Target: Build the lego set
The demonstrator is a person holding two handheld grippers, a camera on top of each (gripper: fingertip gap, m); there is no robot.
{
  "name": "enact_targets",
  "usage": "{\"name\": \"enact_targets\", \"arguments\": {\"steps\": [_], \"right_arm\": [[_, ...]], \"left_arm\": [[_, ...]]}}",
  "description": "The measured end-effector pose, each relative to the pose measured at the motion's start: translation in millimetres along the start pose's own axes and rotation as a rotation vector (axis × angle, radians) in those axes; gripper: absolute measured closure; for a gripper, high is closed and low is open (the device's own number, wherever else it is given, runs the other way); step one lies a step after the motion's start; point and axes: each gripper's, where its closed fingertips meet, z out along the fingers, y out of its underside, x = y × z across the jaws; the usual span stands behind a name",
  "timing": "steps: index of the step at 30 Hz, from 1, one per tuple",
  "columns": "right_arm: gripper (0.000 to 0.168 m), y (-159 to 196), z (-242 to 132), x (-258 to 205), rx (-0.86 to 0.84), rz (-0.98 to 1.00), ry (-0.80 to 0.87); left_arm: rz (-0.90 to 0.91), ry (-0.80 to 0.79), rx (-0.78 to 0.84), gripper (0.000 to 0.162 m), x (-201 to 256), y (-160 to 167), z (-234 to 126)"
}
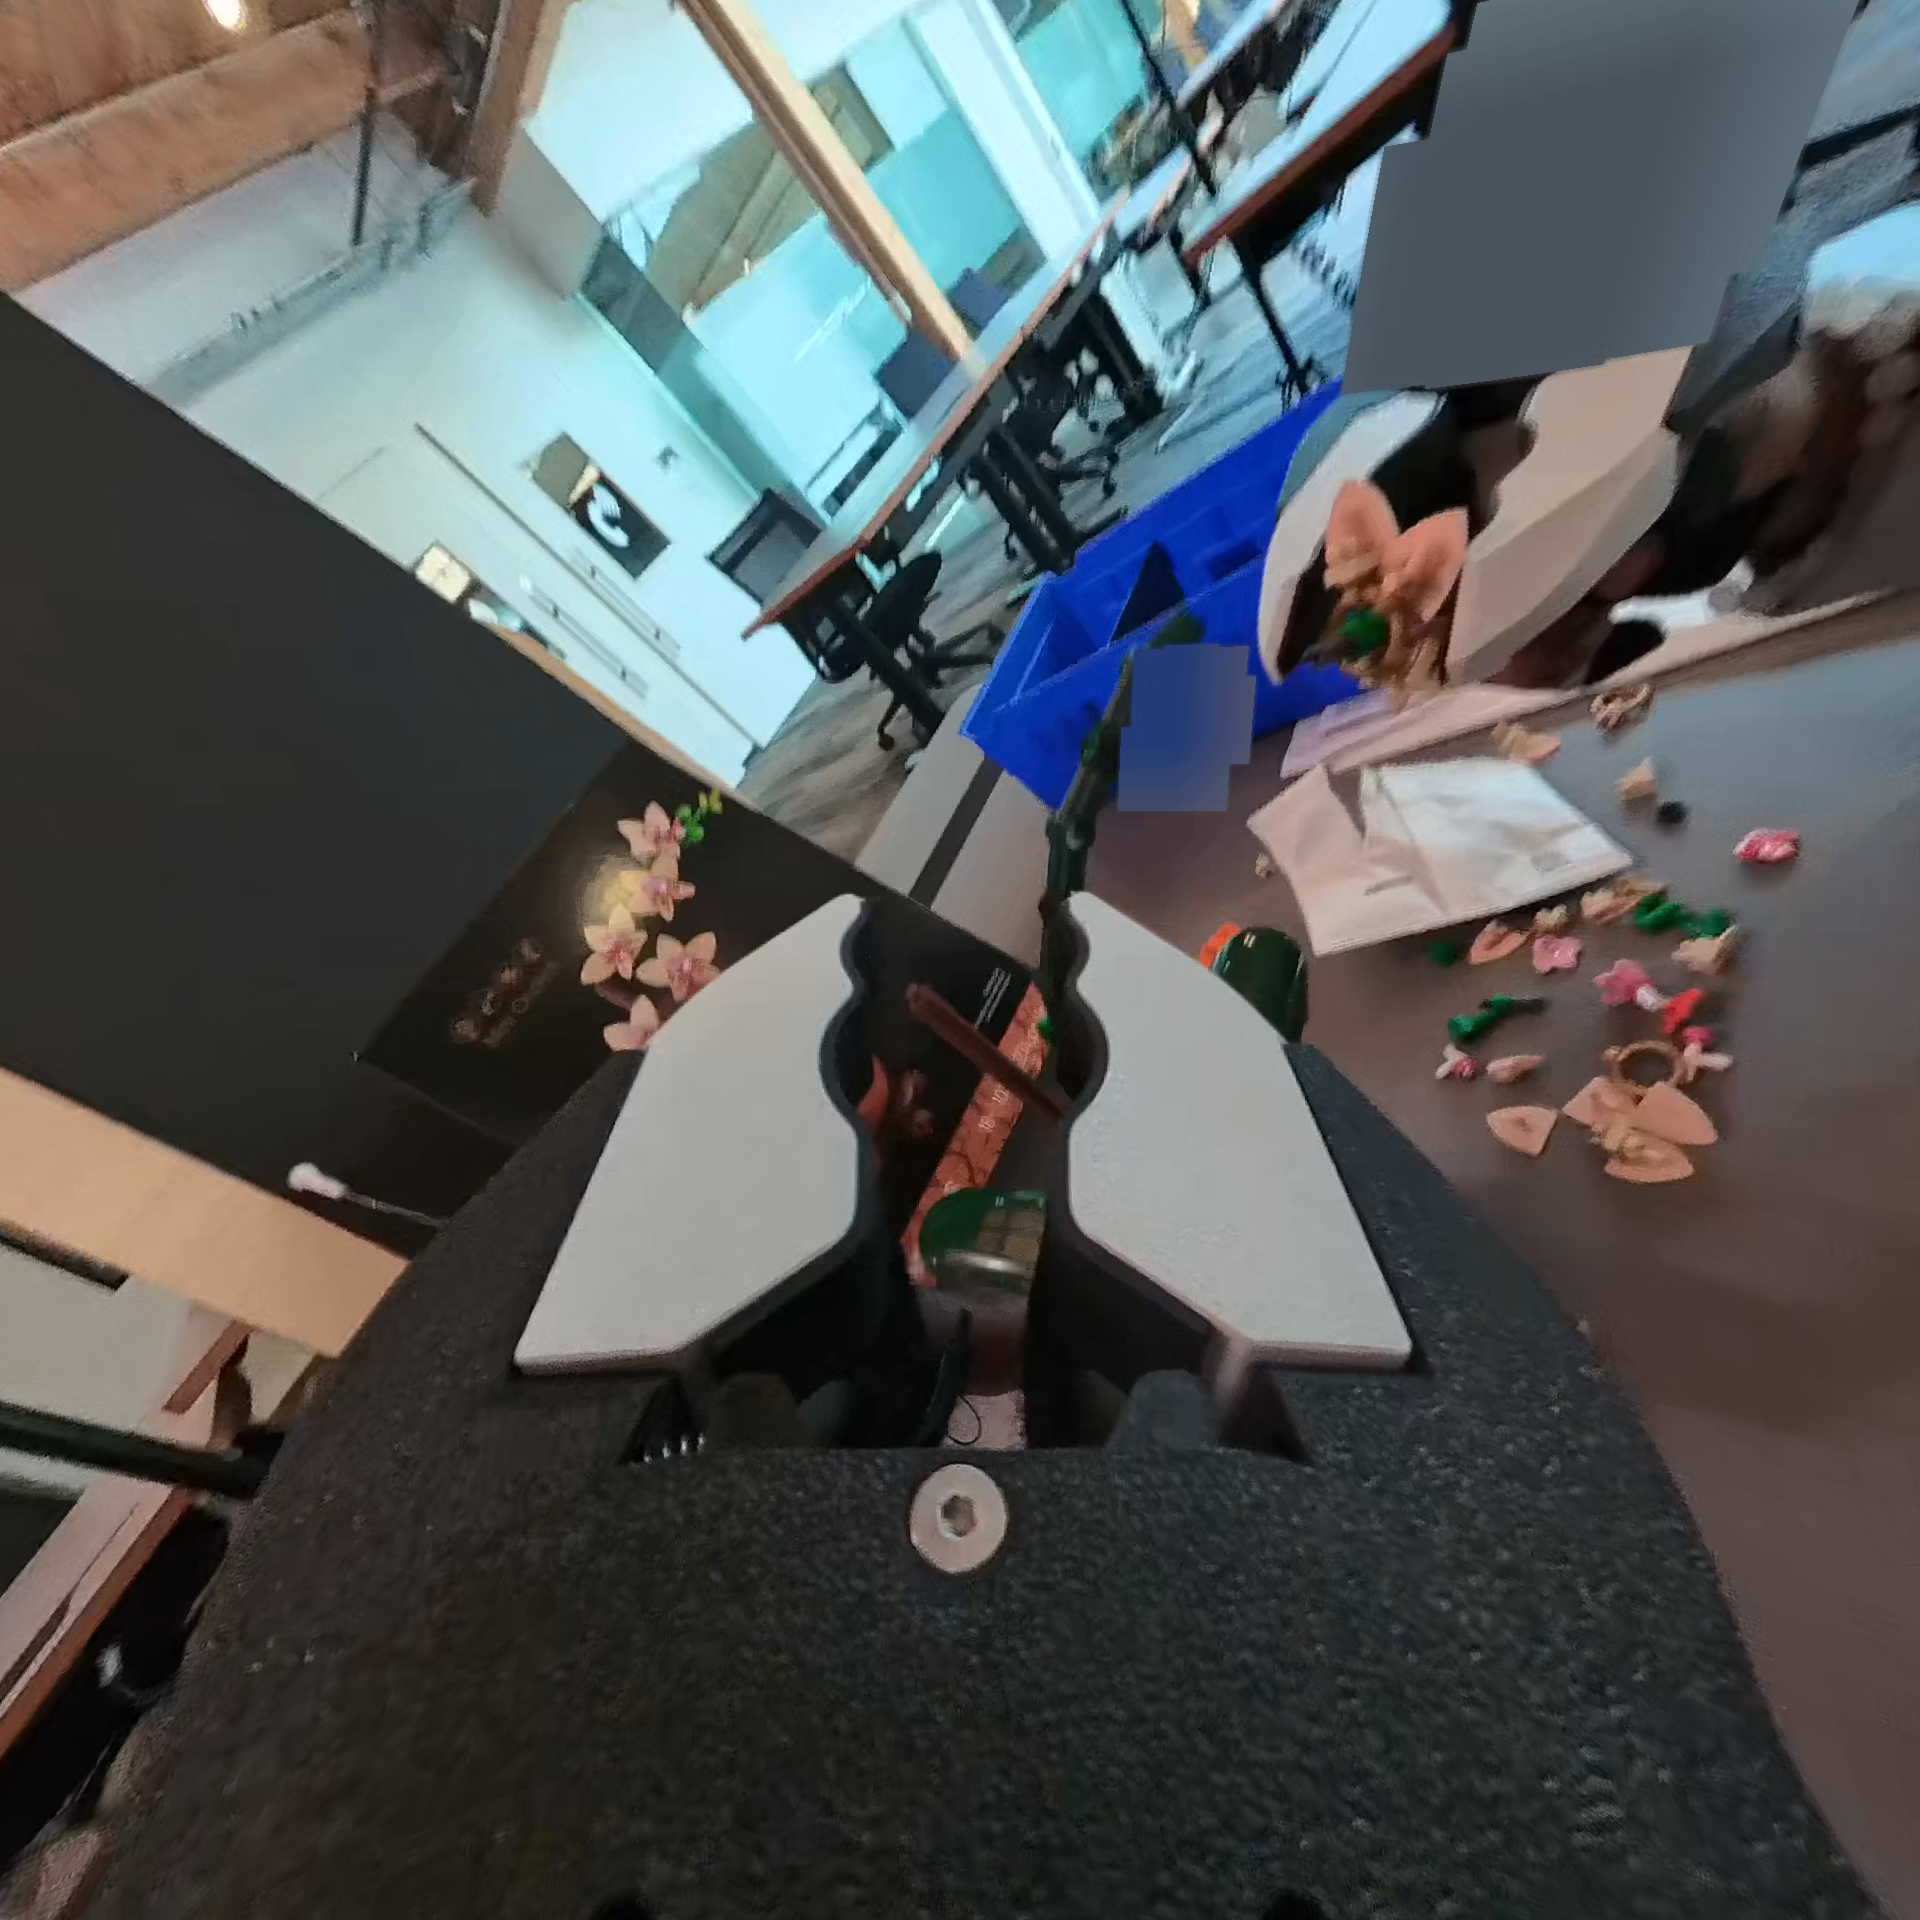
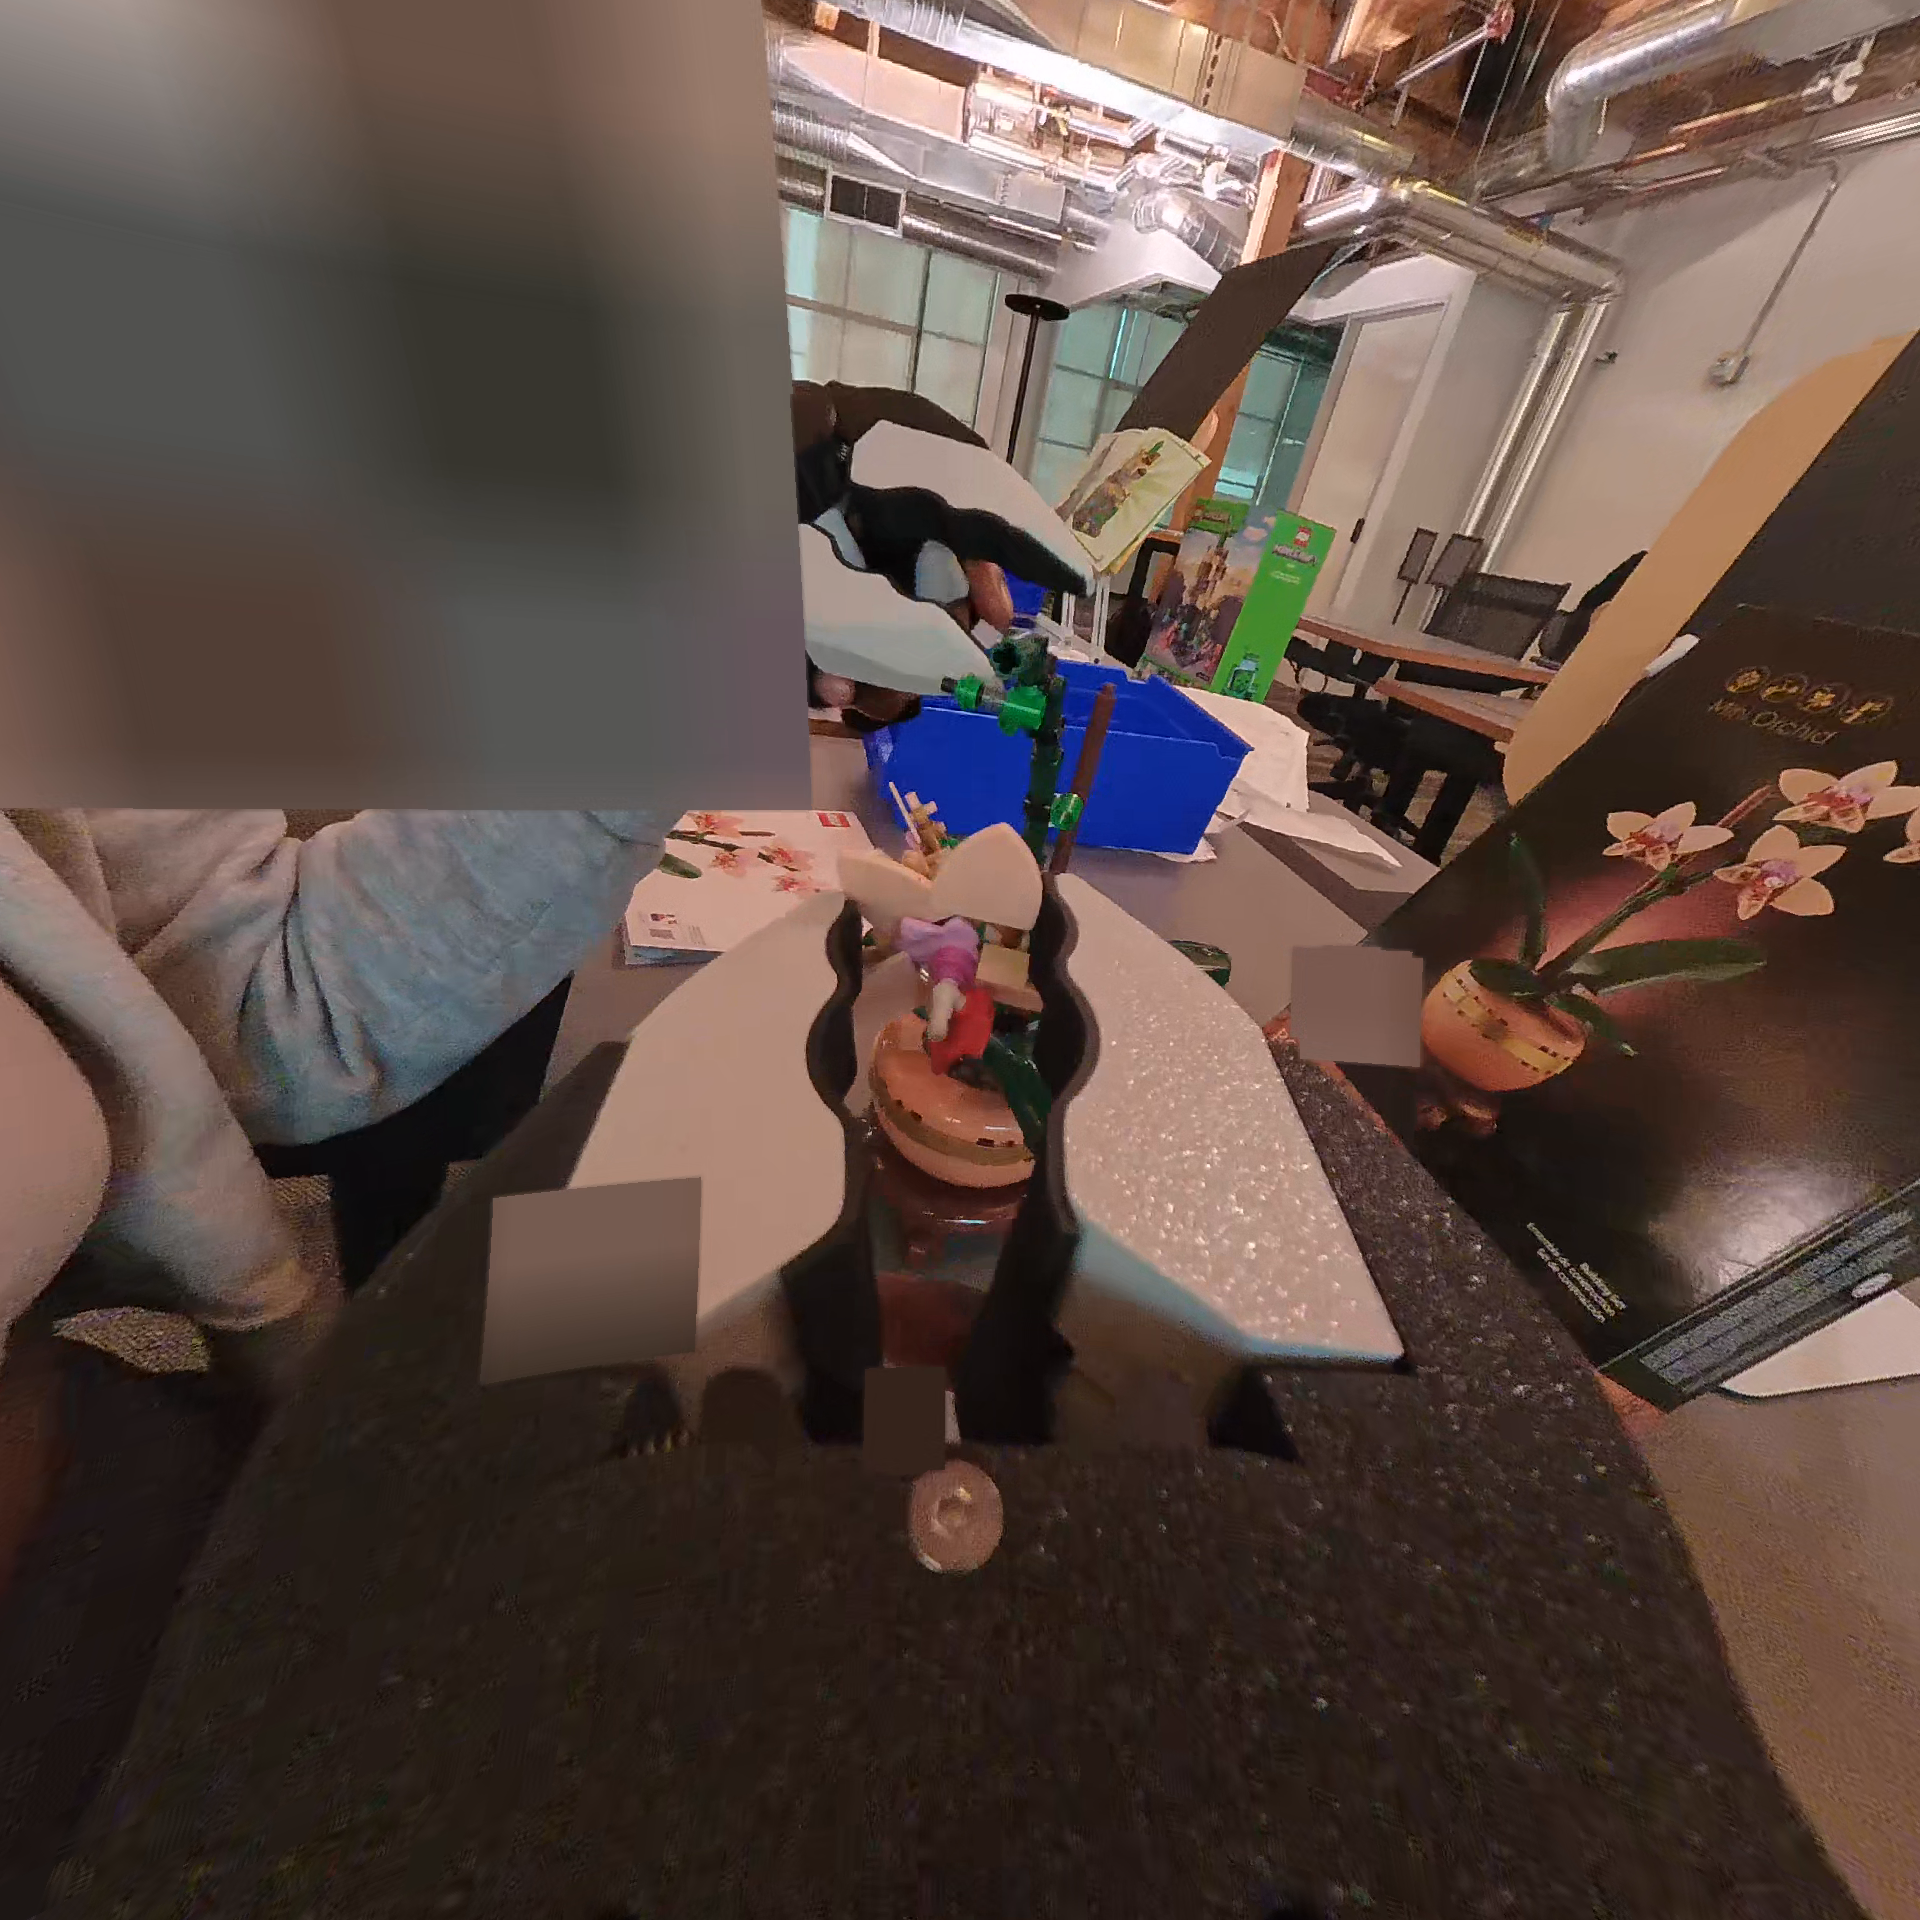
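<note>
The orchid model stands on the grey table: a peach pot [image 2: 956, 1127] on a brown base, a tall green stem [image 2: 1042, 769] and a brown stick [image 2: 1091, 748]. My right gripper [image 2: 951, 904] is shut on a cream flower with a pink centre [image 2: 966, 883], held just above the pot. In the left wrist view the same gripper [image 1: 1377, 665] shows with the flower [image 1: 1392, 551]. My left gripper [image 1: 966, 909] has its jaws apart around the stem's top [image 1: 1086, 790], which lies against the right finger. It also shows in the right wrist view [image 2: 1039, 623].
A blue bin [image 2: 1122, 769] stands behind the model. The black set box [image 2: 1662, 935] stands to the right. An instruction booklet [image 2: 748, 873] lies to the left, by a person's grey sleeve [image 2: 312, 935]. A white bag [image 1: 1444, 842] and several loose pieces [image 1: 1600, 997] lie on the table. Spacing between my two grippers at the tips: around 10 cm.
</note>
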Motion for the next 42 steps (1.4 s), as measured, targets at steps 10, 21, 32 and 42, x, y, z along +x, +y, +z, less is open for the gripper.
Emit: {"name": "enact_targets", "arguments": {"steps": [10,21,32,42], "right_arm": [[0.138,14,-36,-30,-0.097,-0.164,-0.127],[0.138,50,-42,-48,-0.323,-0.367,-0.262],[0.135,51,-31,-40,-0.296,-0.316,-0.217],[0.11,61,-38,-32,-0.239,-0.195,0.037]], "left_arm": [[-0.321,0.34,-0.064,0.156,115,-24,40],[-0.901,0.557,0.108,0.149,161,-21,49],[-1.01,0.518,0.282,0.158,151,-8,48],[-0.875,0.392,0.171,0.158,154,24,49]]}}
